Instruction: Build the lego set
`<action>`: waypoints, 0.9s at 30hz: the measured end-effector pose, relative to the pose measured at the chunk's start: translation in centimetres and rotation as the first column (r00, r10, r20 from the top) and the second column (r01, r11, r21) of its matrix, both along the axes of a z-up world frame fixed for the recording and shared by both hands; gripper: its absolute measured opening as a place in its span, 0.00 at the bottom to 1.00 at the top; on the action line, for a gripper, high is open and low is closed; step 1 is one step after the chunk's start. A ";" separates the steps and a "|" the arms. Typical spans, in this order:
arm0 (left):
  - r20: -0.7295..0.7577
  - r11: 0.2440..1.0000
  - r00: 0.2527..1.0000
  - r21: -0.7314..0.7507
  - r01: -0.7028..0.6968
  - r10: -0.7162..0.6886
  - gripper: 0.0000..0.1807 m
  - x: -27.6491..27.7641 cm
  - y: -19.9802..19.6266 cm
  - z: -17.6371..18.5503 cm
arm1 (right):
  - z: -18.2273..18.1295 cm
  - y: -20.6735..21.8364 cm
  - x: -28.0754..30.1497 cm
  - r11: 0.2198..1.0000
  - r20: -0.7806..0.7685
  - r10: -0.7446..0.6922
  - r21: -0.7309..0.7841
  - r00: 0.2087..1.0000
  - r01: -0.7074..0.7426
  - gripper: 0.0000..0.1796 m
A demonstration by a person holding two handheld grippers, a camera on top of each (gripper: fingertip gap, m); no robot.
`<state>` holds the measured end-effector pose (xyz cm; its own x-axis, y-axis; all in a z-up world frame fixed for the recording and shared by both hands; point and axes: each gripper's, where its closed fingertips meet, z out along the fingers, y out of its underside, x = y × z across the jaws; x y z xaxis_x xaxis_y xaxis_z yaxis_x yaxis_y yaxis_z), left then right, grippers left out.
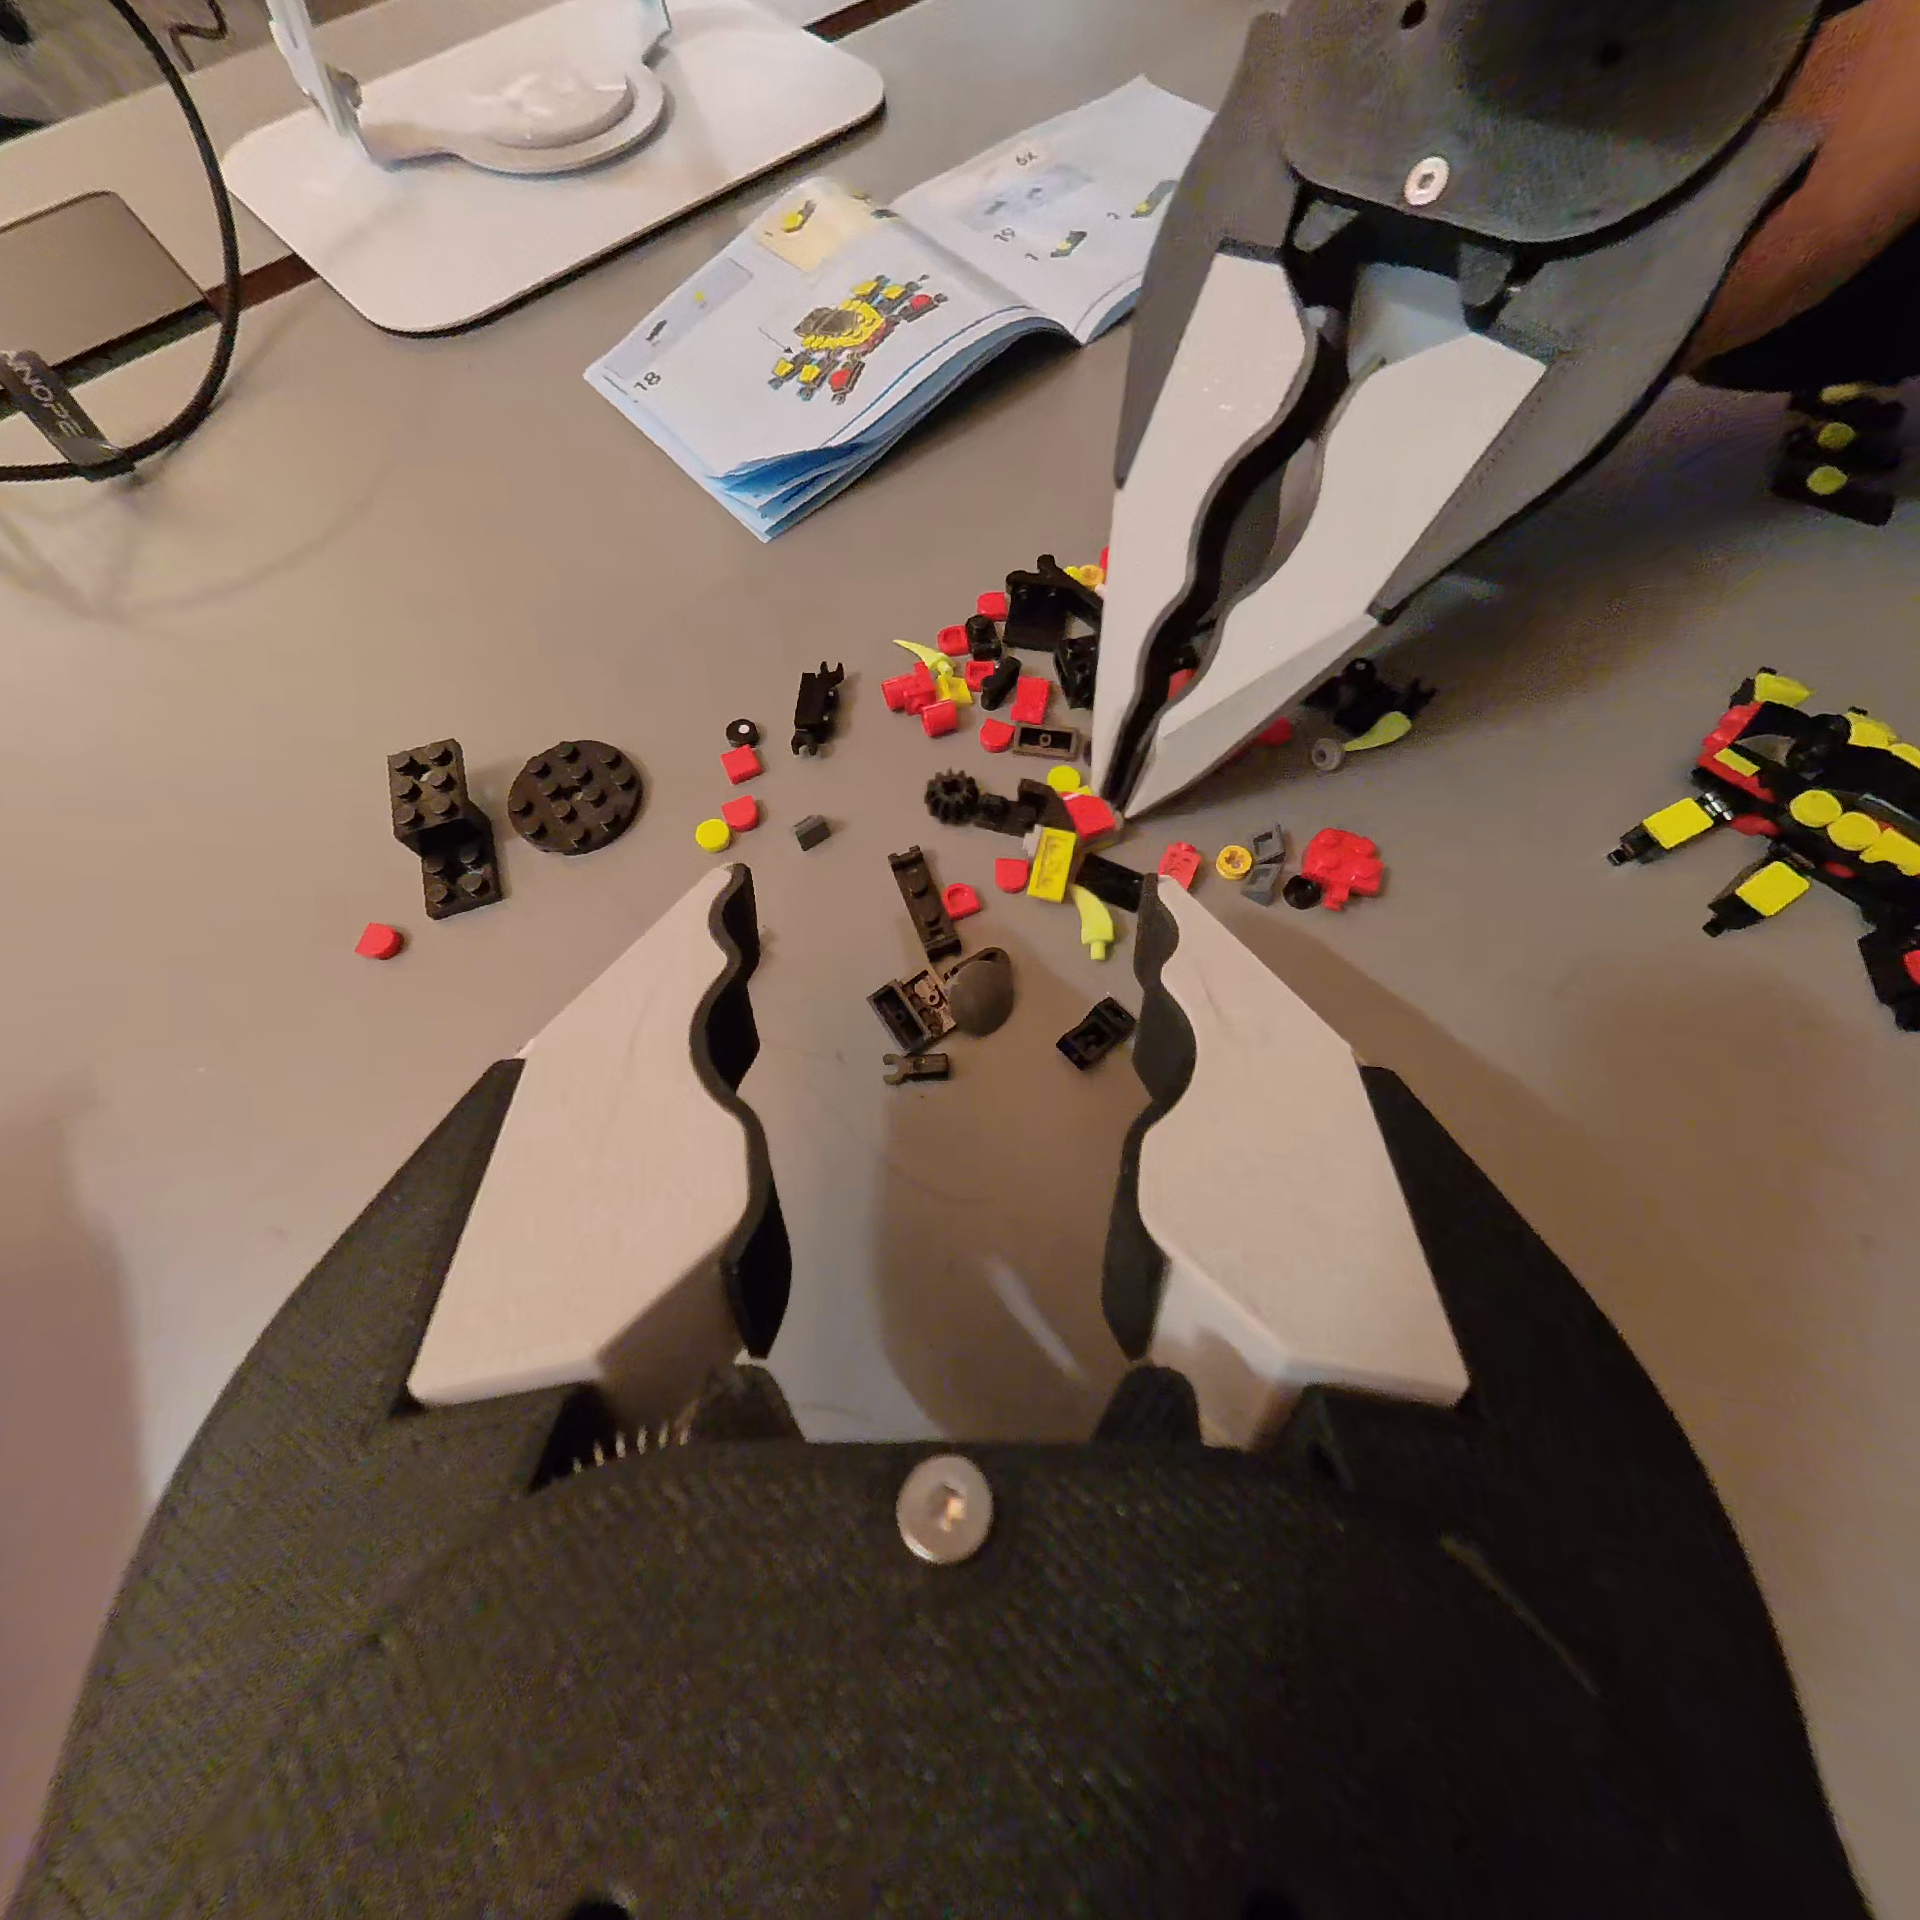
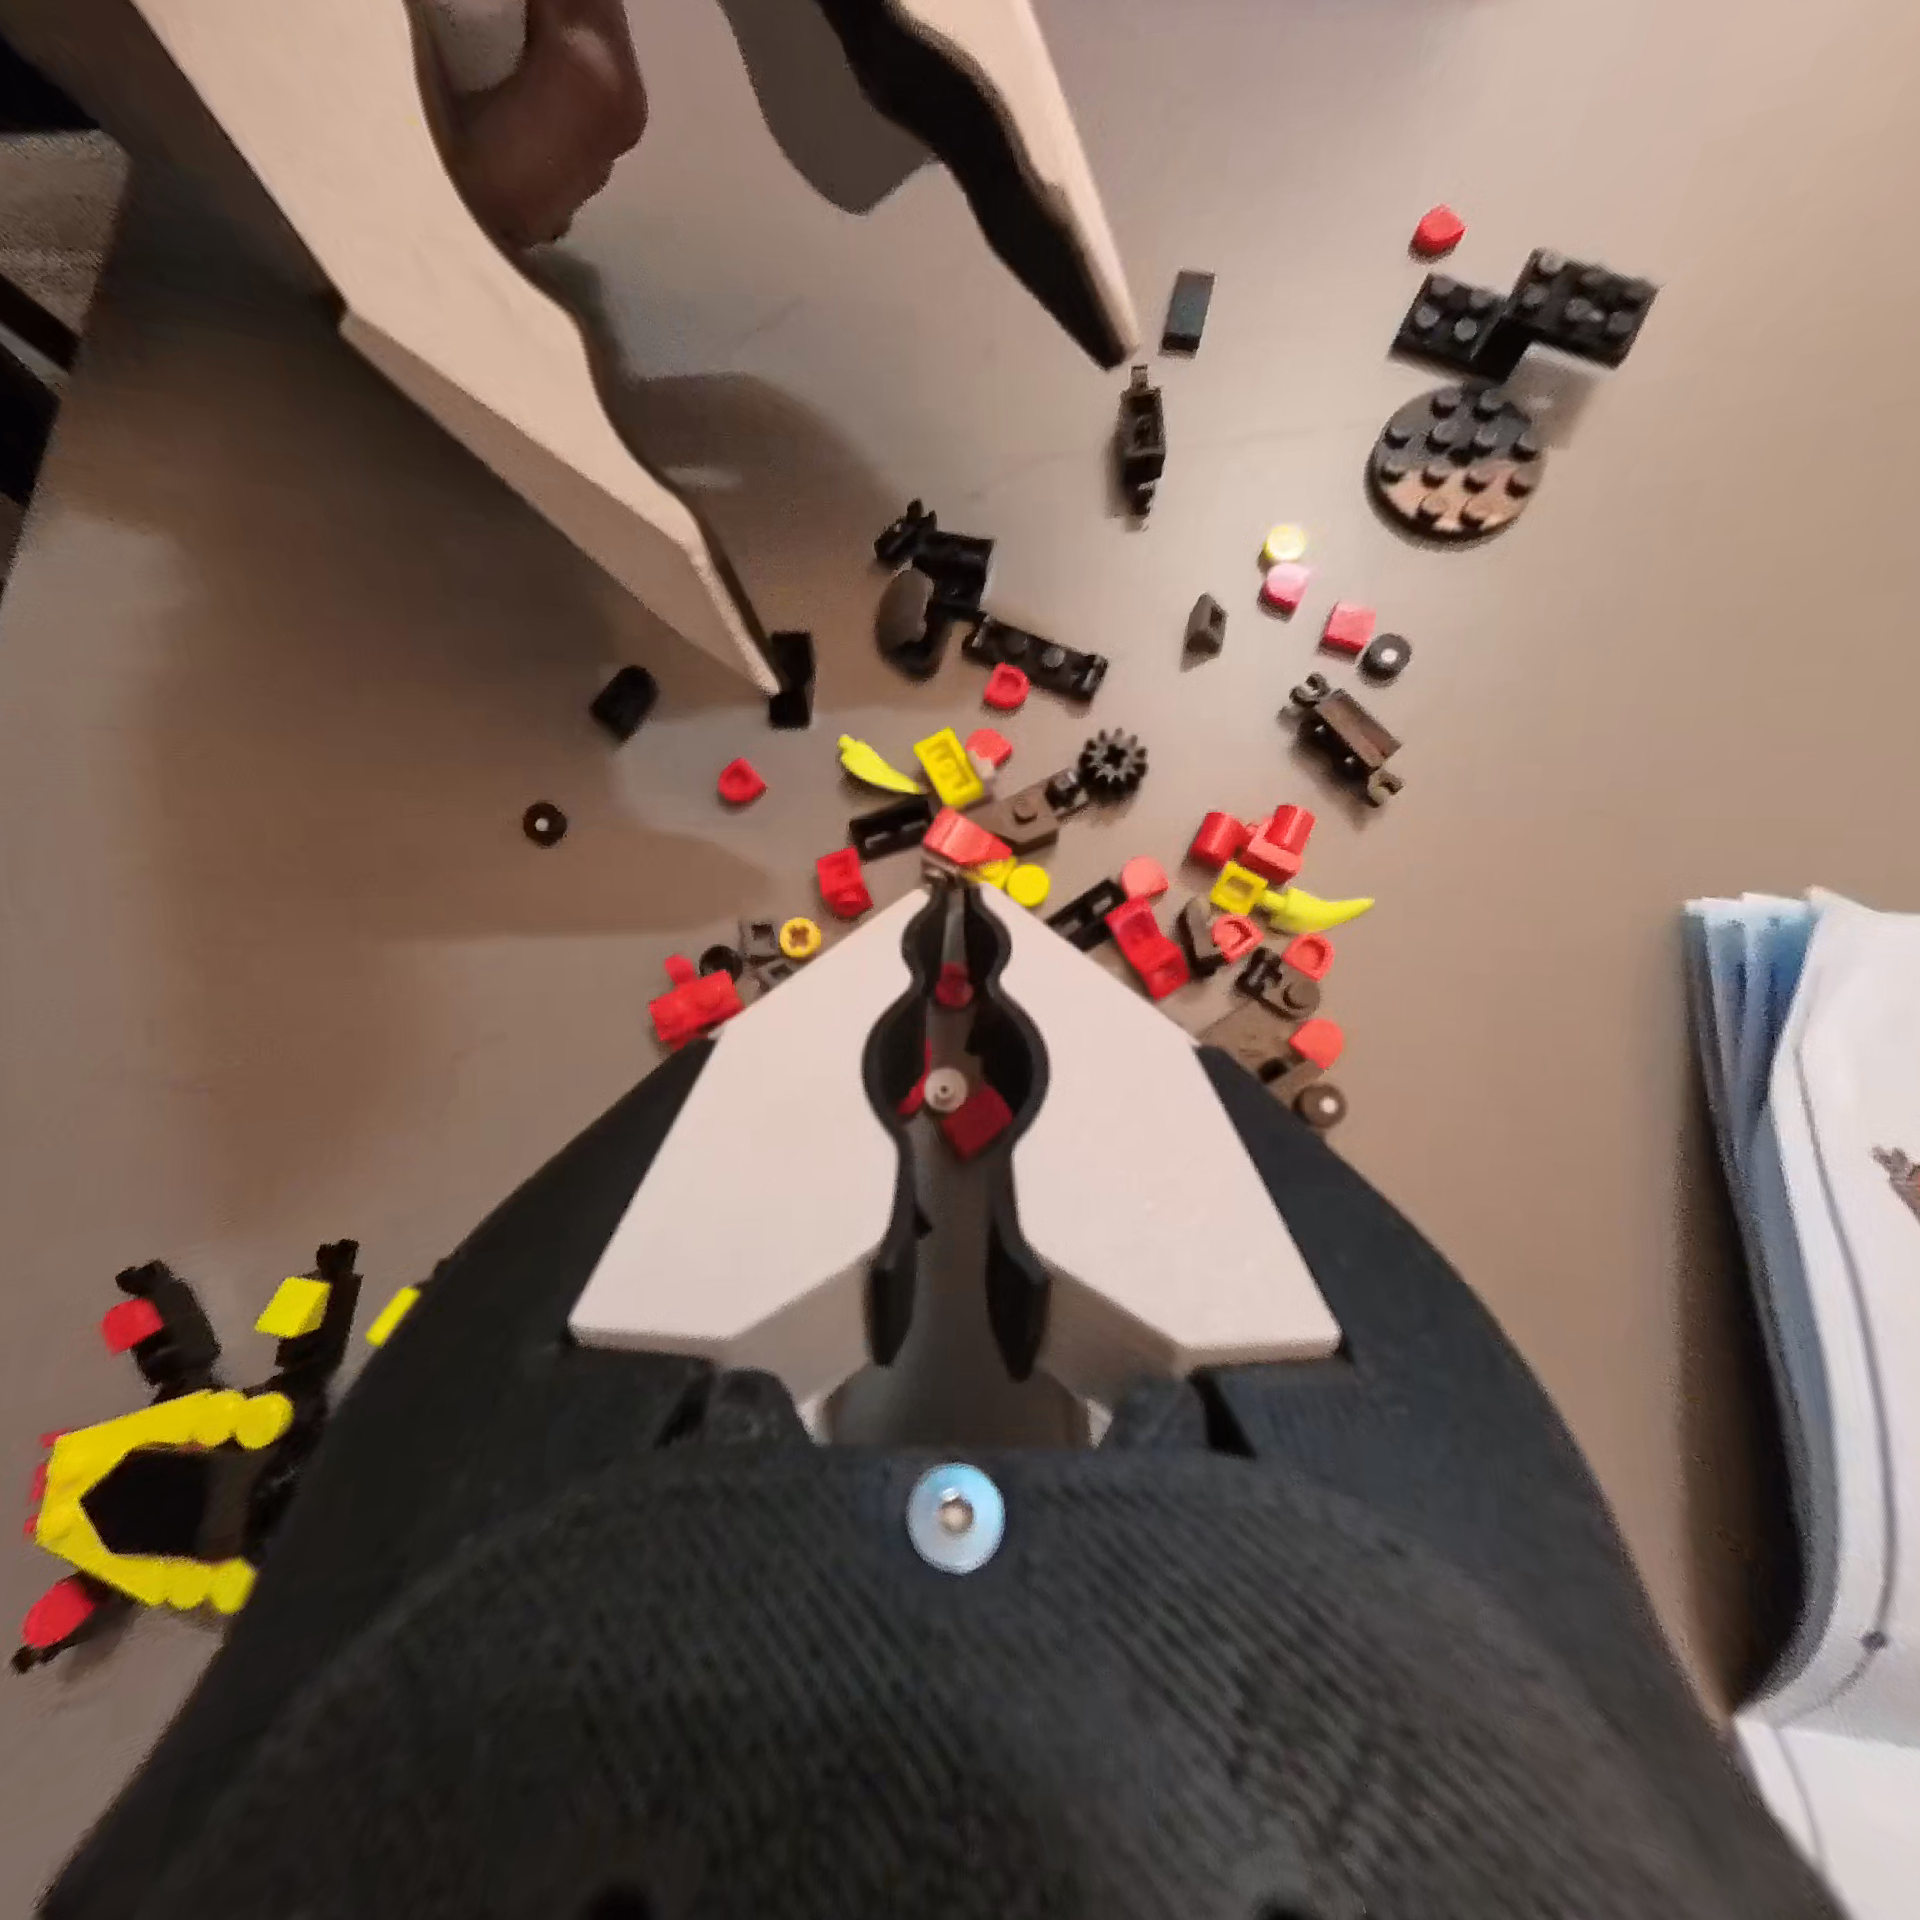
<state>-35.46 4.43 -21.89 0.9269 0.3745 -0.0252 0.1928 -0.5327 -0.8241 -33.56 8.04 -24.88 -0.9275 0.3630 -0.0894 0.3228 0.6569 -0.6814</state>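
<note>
Nearest in the left wrist view, the left gripper (image 1: 940, 883) has its jaws wide apart and holds nothing; it hangs over loose pieces on the grey table (image 1: 312, 644). Between its fingers lie small black parts, and at ten o'clock stand a black stepped brick (image 1: 442, 826) and a round black plate (image 1: 575, 797). Just beyond, the right gripper (image 1: 1117, 805) comes down steeply from one o'clock, a hand (image 1: 1808, 208) behind it. Its jaws are nearly closed, with the tips among the scattered lego pieces (image 1: 1039, 748), beside a red sloped piece (image 2: 961, 836); if they grip it, I cannot tell. At three o'clock rests the half-built black, yellow and red model (image 1: 1808, 821). Farther, at twelve o'clock, the instruction booklet (image 1: 883, 343) lies open.
</note>
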 end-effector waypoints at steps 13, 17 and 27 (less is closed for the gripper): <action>0.039 0.999 0.999 -0.029 -0.016 0.017 0.40 -0.1 -0.3 -0.7 | 0.5 0.4 5.7 0.998 0.045 0.064 -0.021 0.997 -0.063 0.00; -0.007 0.995 0.998 -0.067 -0.068 0.067 0.38 -1.1 -1.1 -1.0 | 0.3 0.1 1.9 1.000 -0.022 -0.002 -0.019 1.000 0.001 0.00; 0.079 0.985 0.982 -0.013 -0.171 0.171 0.36 -2.5 -2.5 -0.6 | 1.2 -0.5 6.5 0.984 0.092 0.167 -0.072 0.982 -0.161 0.00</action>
<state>-37.94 1.98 -22.52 0.8482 0.5278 0.0435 0.3464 -0.4909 -0.7994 -27.02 7.54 -23.71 -0.9597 0.1970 -0.2004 0.2810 0.6630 -0.6939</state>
